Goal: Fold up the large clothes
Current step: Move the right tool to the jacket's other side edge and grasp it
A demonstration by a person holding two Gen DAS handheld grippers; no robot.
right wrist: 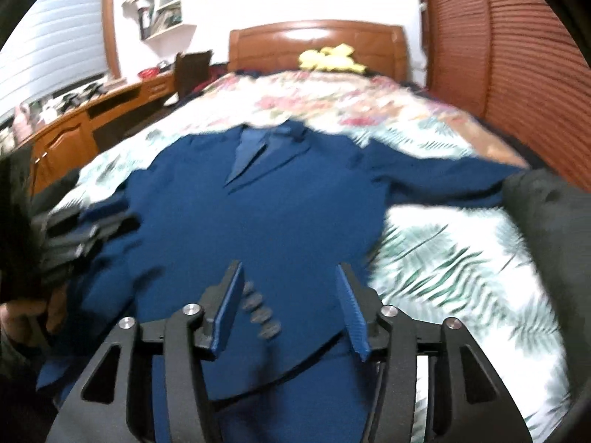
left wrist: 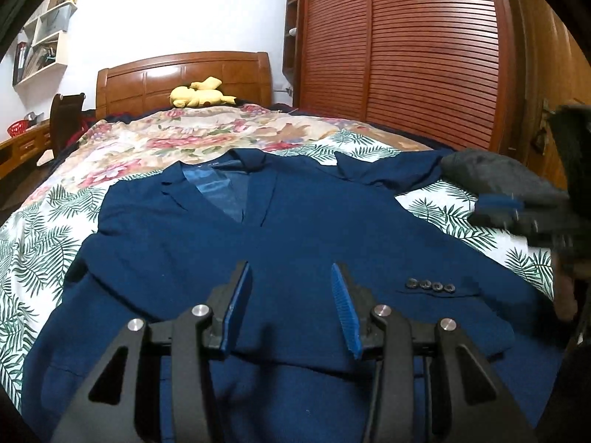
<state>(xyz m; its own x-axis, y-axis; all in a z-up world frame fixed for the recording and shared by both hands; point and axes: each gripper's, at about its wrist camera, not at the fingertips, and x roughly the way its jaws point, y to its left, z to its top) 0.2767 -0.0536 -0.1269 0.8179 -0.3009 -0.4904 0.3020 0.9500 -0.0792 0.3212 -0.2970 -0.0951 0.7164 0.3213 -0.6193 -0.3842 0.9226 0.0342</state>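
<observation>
Navy suit jacket [left wrist: 280, 221] lies face-up on the bed [left wrist: 55, 214], collar twd the headboard [left wrist: 184, 77], hem nearest the cameras. The sleeve on the wardrobe side runs out sideways, its end beside a dark grey bundle [left wrist: 491, 173]. Another sleeve cuff w/ four buttons [left wrist: 428, 285] lies folded in across the lower front.

Handling, as a guess: soft woven cloth but w/ some body — shoulders and lapels prob. stiffer than a shirt, so it should hold a crease line but droop and slide if lifted by one point. Med. weight, not fragile; lining [left wrist: 218, 192] looks shiny, so inner layers may slip over each other. Best holds: shoulder seam, sleeve cuff, hem corners; pinch a doubled edge rather than flat cloth (flat weave gives the pads little to bite).

Left gripper [left wrist: 291, 295] hovers over the lower front, jaws apart, nothing between the pads, only cloth beneath. Right gripper [right wrist: 290, 295] is also released, jaws parted w/ the buttoned cuff below them, not pinched; its view is motion-blurred.

Containers: red basket [left wrist: 17, 128] on the desk, contents not readable. Wall shelves [left wrist: 44, 37] hold books and clutter. Yellow plush toy [left wrist: 201, 94] sits at the headboard.
</observation>
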